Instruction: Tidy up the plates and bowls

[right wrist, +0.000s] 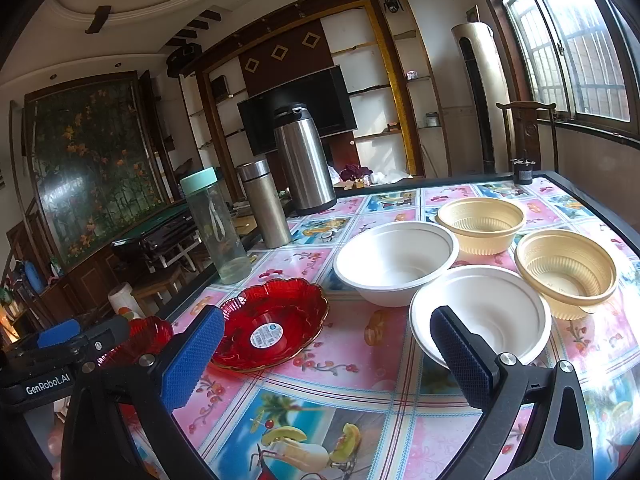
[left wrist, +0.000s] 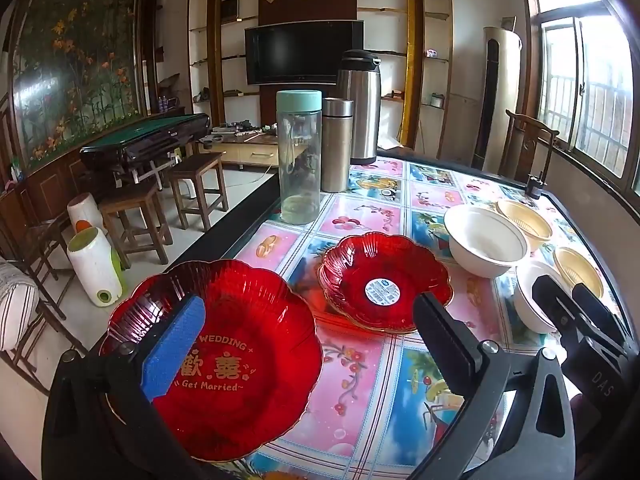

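We hold our left gripper (left wrist: 308,344) with its fingers spread wide above the near red wedding plate (left wrist: 224,364), the blue-padded finger (left wrist: 174,350) over the plate's rim and gripping nothing. Our right gripper (right wrist: 328,356) is likewise spread wide and empty, one pad (right wrist: 460,360) in front of the near white bowl (right wrist: 492,312), though we cannot tell if it touches. A second red plate (right wrist: 276,320), stickered at its centre, lies between the two grippers on the fruit-print tablecloth (right wrist: 360,400). Behind sit another white bowl (right wrist: 394,262) and two ribbed cream bowls (right wrist: 480,220) (right wrist: 568,268), all empty. A clear bottle (left wrist: 298,160) with a mint cap holds a little residue, beside a steel flask (left wrist: 337,144) and a steel thermos jug (left wrist: 360,104).
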Demonstrator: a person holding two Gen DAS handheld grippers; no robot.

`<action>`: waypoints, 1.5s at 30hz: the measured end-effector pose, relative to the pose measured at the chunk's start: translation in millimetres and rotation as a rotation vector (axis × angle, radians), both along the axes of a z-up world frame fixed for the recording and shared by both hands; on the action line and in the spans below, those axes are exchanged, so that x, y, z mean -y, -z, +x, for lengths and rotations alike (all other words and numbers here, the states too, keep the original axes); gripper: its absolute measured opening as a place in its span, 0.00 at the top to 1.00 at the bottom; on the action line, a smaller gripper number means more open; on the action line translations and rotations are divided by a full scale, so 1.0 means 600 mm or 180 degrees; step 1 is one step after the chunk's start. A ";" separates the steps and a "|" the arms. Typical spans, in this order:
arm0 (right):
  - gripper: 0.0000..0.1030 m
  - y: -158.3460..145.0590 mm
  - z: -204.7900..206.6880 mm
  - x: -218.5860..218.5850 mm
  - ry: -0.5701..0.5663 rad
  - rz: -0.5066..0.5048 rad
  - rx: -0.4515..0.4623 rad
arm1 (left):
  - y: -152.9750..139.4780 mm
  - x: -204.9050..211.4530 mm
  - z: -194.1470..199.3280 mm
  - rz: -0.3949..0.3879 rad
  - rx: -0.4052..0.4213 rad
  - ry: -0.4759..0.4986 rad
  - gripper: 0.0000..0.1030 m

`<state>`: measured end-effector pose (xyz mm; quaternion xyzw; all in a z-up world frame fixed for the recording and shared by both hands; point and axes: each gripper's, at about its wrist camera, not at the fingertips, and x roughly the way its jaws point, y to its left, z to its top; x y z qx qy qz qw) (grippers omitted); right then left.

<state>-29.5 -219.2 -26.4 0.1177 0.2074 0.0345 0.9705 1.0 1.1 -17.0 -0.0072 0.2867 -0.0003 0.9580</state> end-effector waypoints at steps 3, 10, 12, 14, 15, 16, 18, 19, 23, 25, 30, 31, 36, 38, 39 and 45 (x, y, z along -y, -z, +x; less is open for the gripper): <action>0.00 0.003 0.000 0.001 0.0005 0.0000 -0.0001 | -0.008 0.001 0.005 0.0003 -0.0027 0.0023 0.00; 0.00 0.004 0.002 0.001 0.0019 -0.0018 -0.0028 | -0.005 0.002 0.005 0.0013 -0.0039 0.0047 0.00; 0.00 0.003 0.003 0.001 0.0021 -0.0025 -0.0034 | -0.003 0.003 0.004 0.0005 -0.0047 0.0051 0.00; 0.00 0.004 0.004 0.000 0.0020 -0.0034 -0.0043 | -0.001 0.003 0.004 0.0005 -0.0056 0.0057 0.00; 0.00 0.004 0.005 -0.001 0.0023 -0.0041 -0.0048 | 0.000 0.003 0.004 0.0006 -0.0062 0.0060 0.00; 0.00 0.003 0.005 -0.001 0.0025 -0.0043 -0.0050 | 0.000 0.003 0.005 0.0005 -0.0072 0.0064 0.00; 0.00 0.004 0.005 -0.001 0.0026 -0.0043 -0.0050 | -0.001 0.002 0.005 0.0003 -0.0078 0.0069 0.00; 0.00 0.004 0.006 -0.002 0.0028 -0.0044 -0.0053 | -0.001 0.001 0.004 0.0002 -0.0079 0.0075 0.00; 0.00 0.006 0.008 -0.003 0.0031 -0.0050 -0.0071 | -0.001 0.001 0.004 0.0003 -0.0082 0.0076 0.00; 0.00 0.007 0.008 -0.003 0.0031 -0.0052 -0.0072 | 0.000 0.001 0.004 0.0002 -0.0091 0.0081 0.00; 0.00 0.008 0.009 -0.005 0.0032 -0.0074 -0.0087 | 0.003 -0.001 0.007 0.0000 -0.0114 0.0090 0.00; 0.00 0.009 0.010 -0.005 0.0032 -0.0078 -0.0092 | 0.004 -0.002 0.007 -0.0001 -0.0118 0.0091 0.00; 0.00 0.010 0.012 -0.006 0.0030 -0.0096 -0.0109 | 0.006 -0.005 0.010 -0.0016 -0.0150 0.0103 0.00; 0.00 0.010 0.012 -0.006 0.0032 -0.0098 -0.0109 | 0.006 -0.007 0.010 -0.0021 -0.0158 0.0109 0.00; 0.00 0.010 0.012 -0.006 0.0029 -0.0093 -0.0111 | 0.006 -0.008 0.010 -0.0021 -0.0159 0.0109 0.00; 0.00 0.011 0.012 -0.007 0.0030 -0.0105 -0.0117 | 0.006 -0.008 0.010 -0.0019 -0.0159 0.0104 0.00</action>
